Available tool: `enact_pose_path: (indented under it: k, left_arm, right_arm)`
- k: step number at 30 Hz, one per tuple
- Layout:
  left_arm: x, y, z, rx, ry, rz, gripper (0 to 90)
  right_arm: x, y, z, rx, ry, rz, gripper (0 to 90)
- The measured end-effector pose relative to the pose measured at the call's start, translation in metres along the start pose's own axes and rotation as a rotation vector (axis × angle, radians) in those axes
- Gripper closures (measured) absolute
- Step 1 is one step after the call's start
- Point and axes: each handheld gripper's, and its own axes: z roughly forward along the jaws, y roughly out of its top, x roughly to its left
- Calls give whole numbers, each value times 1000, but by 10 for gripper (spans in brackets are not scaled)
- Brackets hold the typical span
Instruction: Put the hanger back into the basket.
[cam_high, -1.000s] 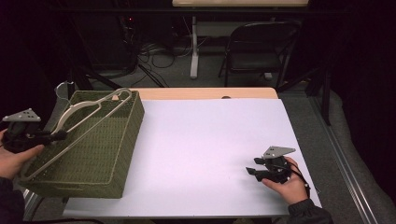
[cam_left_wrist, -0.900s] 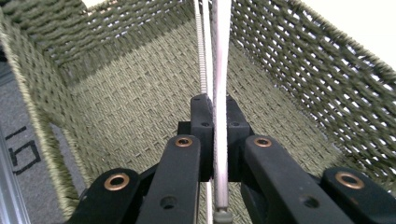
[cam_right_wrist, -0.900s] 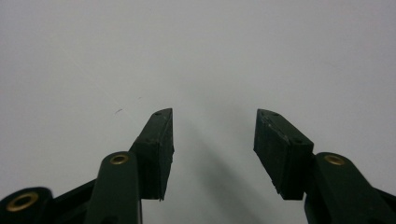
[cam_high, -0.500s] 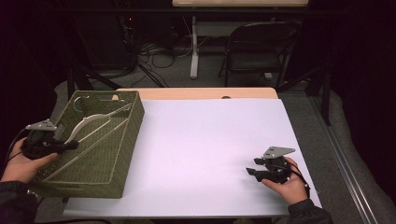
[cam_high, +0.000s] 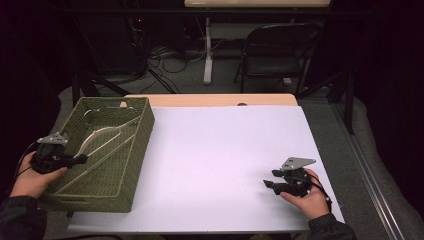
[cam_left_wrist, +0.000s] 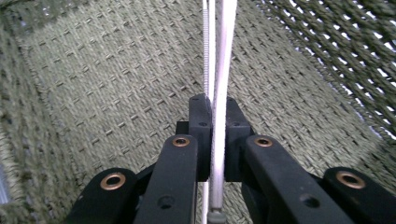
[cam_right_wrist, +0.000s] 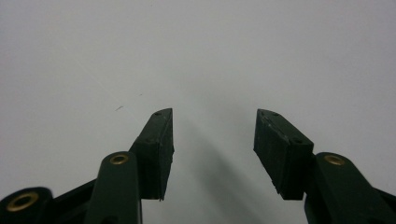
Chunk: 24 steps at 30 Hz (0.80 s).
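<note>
Covering the middle of the high view, the white tabletop (cam_high: 220, 160) carries a green woven basket (cam_high: 127, 165) at the left of the frame. Inside the basket, a white clothes hanger (cam_high: 100, 137) is seen running from the upper middle down toward the lower left. Its thin bar (cam_left_wrist: 219, 116) is clamped between the jaws of the left gripper (cam_left_wrist: 214, 135), above the basket floor. At the lower right, the right gripper (cam_high: 272, 184) is held over bare tabletop, jaws spread apart and empty.
</note>
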Motion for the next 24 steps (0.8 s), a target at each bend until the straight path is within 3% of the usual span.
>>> enact_pose_path:
  k: [4, 6, 10, 12, 15, 18, 20, 24]
  left_arm:
    - [2, 1, -4, 0, 49, -30, 824]
    - [4, 1, -7, -10, 83, -42, 747]
    - [7, -2, -10, -7, 107, -55, 718]
    - [8, -4, -12, -20, 133, -70, 642]
    - [8, -4, -17, -46, 183, -60, 545]
    - [8, -4, -22, -68, 193, -93, 486]
    - [8, -3, -25, -69, 195, -93, 463]
    - [5, -3, -30, -88, 177, -115, 435]
  right_arm:
    - [0, 0, 0, 0, 0, 1, 472]
    - [0, 0, 0, 0, 2, 1, 472]
    - [0, 0, 0, 2, 3, 0, 472]
    - [0, 0, 0, 1, 3, 3, 472]
    - [0, 0, 0, -2, 3, 1, 472]
    - [0, 0, 0, 2, 2, -3, 469]
    - [1, 0, 1, -2, -3, -5, 464]
    - [1, 0, 1, 4, -14, -12, 456]
